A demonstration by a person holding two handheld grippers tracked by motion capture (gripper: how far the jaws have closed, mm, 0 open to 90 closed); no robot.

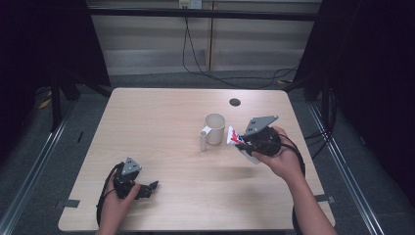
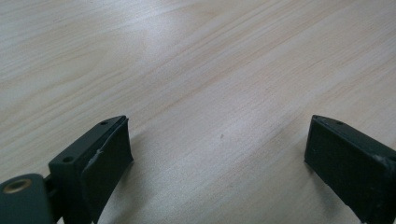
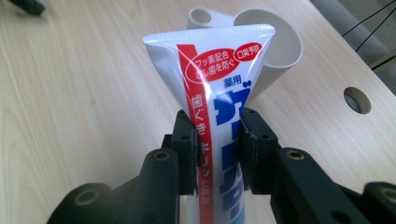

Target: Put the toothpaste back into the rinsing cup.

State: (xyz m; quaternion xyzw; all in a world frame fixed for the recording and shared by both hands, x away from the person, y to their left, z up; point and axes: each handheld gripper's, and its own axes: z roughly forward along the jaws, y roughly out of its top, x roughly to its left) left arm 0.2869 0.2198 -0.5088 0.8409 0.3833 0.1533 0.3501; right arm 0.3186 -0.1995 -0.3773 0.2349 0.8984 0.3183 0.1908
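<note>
Two hands low; right gripper (image 3: 217, 140) clamps toothpaste tube (image 3: 215, 88).

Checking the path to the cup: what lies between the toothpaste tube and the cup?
Nothing: in the high view the toothpaste tube, clamped in the right gripper, sits just beside the cup.

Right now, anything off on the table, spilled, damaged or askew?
Nothing spilled or broken. The right gripper pinches the toothpaste tube across its body, and the tube bulges above the jaws. The cup stands upright beside it. The left gripper is open over bare table.
</note>
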